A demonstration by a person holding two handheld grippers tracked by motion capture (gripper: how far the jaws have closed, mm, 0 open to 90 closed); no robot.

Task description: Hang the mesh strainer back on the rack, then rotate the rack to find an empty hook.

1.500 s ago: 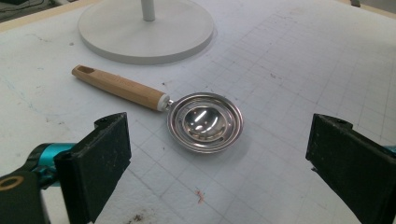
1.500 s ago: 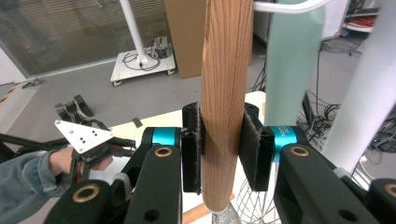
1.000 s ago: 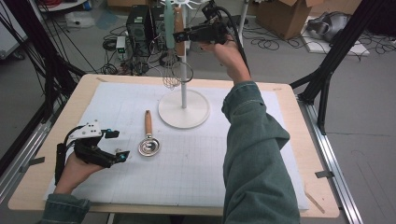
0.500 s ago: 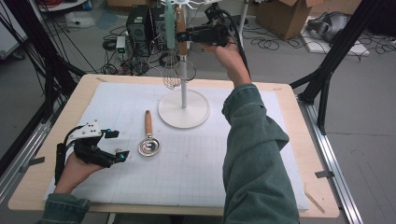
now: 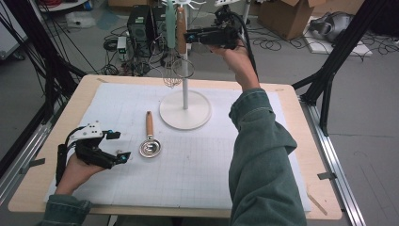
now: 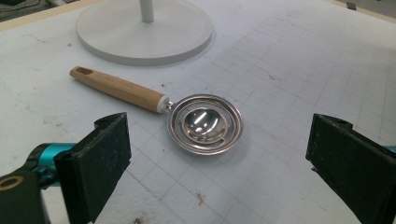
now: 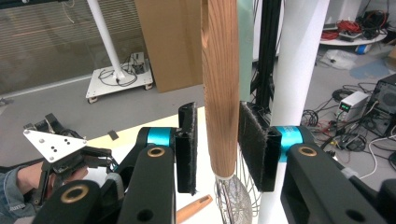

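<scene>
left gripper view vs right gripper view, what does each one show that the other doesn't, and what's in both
Left gripper view: the skimmer's metal bowl lying on the grid mat, and the stand's round base. Right gripper view: a hanging whisk handle between the right gripper's jaws, its wires below, and the left hand. Shared: the white pole and the skimmer's wooden handle.

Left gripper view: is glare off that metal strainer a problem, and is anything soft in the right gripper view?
Left gripper view: small bright glints in the strainer bowl, detail intact. Right gripper view: wooden handle sharp, floor clutter behind slightly soft.
</scene>
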